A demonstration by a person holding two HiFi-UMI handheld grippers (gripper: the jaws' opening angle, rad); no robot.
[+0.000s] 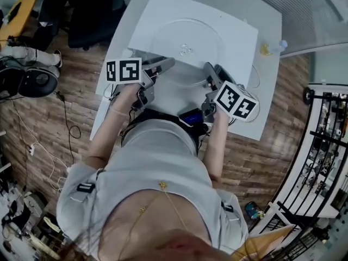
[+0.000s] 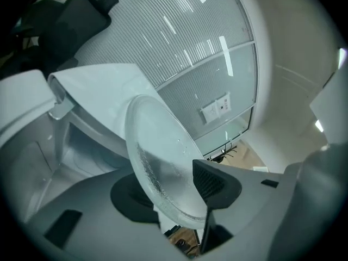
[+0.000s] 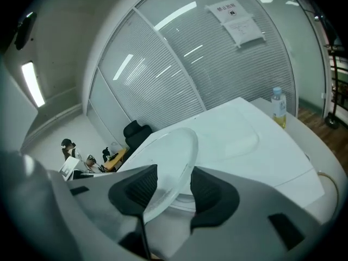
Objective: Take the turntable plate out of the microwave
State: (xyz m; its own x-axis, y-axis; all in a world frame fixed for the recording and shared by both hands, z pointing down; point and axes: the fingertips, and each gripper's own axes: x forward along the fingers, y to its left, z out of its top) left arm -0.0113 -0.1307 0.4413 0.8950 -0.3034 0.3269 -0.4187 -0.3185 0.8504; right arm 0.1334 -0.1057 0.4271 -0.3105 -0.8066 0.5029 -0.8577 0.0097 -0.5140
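The clear glass turntable plate (image 1: 185, 48) shows over the white microwave (image 1: 228, 29), its near rim toward me. My left gripper (image 1: 163, 65) is at the rim's left side and my right gripper (image 1: 210, 73) at its right side. In the left gripper view the plate (image 2: 163, 156) stands edge-on between the black pads (image 2: 215, 184) of the left gripper (image 2: 174, 193). In the right gripper view the plate (image 3: 171, 156) passes between the jaws of the right gripper (image 3: 171, 188), with a gap to the right pad (image 3: 209, 192). Both grippers look open around the rim.
The microwave stands on a white table (image 1: 261, 118). A small bottle (image 1: 278, 46) with a yellow thing beside it is at the table's far right. A black chair (image 1: 89, 15) stands to the left. A black rack (image 1: 326, 145) is at the right, over wood flooring.
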